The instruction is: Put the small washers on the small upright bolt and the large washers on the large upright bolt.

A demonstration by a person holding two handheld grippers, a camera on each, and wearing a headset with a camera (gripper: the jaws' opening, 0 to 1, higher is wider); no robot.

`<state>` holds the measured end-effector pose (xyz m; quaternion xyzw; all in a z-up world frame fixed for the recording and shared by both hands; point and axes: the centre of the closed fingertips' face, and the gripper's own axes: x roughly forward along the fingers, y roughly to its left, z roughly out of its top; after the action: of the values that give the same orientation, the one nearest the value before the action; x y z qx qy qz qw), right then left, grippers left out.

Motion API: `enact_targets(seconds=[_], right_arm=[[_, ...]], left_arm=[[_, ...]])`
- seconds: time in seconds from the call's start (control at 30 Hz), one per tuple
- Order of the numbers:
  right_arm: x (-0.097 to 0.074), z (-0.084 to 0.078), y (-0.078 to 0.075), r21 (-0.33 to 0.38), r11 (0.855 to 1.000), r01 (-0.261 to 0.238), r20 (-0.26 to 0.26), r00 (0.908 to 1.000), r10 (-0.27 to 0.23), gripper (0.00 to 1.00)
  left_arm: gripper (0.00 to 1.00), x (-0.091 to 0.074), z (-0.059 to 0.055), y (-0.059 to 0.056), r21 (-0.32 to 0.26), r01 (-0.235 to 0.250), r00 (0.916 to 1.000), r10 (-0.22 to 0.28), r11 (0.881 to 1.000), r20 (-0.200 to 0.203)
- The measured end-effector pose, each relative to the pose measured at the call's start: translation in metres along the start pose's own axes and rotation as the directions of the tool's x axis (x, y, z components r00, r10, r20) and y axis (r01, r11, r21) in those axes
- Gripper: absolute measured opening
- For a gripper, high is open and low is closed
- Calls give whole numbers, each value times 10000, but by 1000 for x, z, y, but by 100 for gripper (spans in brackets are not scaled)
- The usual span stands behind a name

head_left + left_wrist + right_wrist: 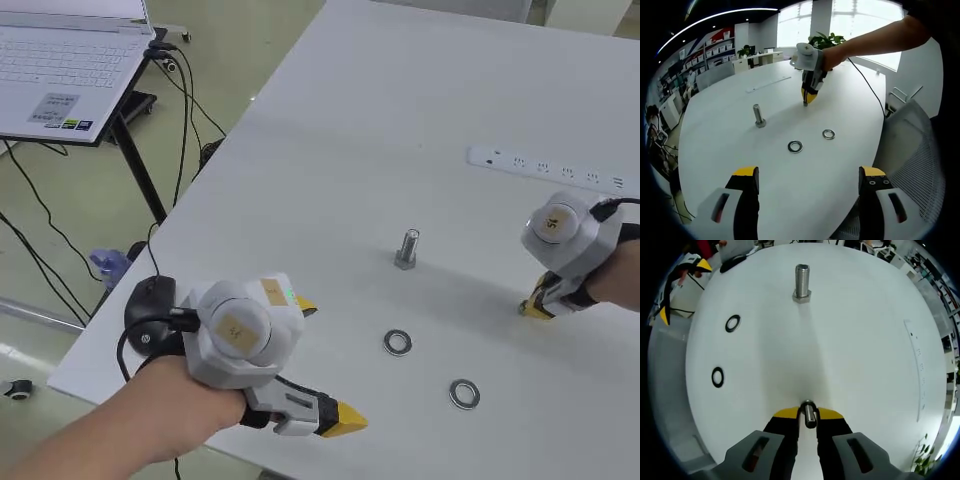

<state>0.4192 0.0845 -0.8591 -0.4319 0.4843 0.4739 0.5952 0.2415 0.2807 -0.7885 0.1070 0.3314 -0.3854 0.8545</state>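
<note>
A large bolt (407, 249) stands upright on the white table (330, 150); it also shows ahead of each gripper (758, 116) (802, 282). Two steel washers (397, 342) (464, 393) lie flat nearer to me, seen too as washers (795, 146) (828, 134) and washers (732, 323) (717, 376). My right gripper (538, 306) (809, 416) is shut on a small bolt (809, 415), tip down at the table (805, 102). My left gripper (328, 362) (809, 175) hovers open over the near table edge with nothing between its fingers.
A white power strip (550, 168) lies at the table's far right. A black mouse (150, 310) sits on the near left corner. A laptop (60, 60) rests on a side stand, with cables on the floor. A mesh chair (910, 150) stands beside the table.
</note>
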Motion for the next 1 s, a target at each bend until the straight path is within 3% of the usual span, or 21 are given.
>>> enact_targets(seconds=[0.67, 1.0], right_arm=[[-2, 5, 0, -137, 9999, 6, 245, 9997, -3, 24], [-20, 19, 10, -313, 9995, 59, 782, 9969, -35, 28]], left_arm=[[82, -7, -4, -1, -19, -83, 10000, 83, 10000, -11], [82, -12, 2, -4, 39, -170, 9998, 170, 9998, 107]])
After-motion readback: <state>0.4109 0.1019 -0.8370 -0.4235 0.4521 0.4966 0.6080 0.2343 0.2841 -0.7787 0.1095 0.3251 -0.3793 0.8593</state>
